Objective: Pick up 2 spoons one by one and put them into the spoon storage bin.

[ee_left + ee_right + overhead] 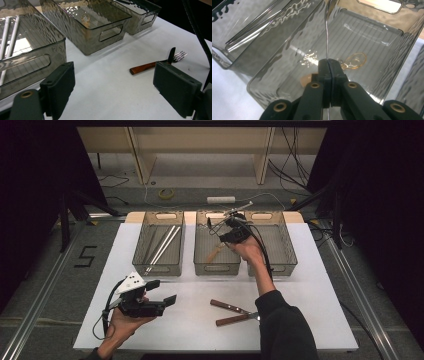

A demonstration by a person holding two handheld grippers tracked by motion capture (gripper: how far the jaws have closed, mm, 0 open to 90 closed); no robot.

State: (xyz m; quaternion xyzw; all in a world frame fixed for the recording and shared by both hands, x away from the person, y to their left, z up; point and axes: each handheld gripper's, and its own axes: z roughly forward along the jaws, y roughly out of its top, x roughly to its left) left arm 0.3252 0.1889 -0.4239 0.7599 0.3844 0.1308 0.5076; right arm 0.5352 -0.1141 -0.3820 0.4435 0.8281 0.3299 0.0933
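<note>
While the white table top (310, 285) carries everything, the room around it is dark, with black curtains at both sides, a grey floor, cables, a roll of tape (166, 194) and a white power strip (221, 199) beyond the far edge. At the left on the floor sits a black mark shaped like a 5 (85, 256). The left gripper (162, 292) rests low near the table's front edge in the person's hand, its jaws wide apart with nothing between them. Three smoky clear bins stand in a row at the back: the left bin (161, 269) holds long pale sticks (162, 247), the middle bin (216, 268) holds a spoon with a wooden handle (352, 61), and the right bin (286, 265) stands just beside it. Above the middle bin, the right gripper (328, 65) has its jaws pressed together on a thin metal utensil handle (327, 37), which rises upward from the pads. Toward the front right, two wooden-handled utensils (231, 312) lie on the table, one of them a fork (160, 63).
</note>
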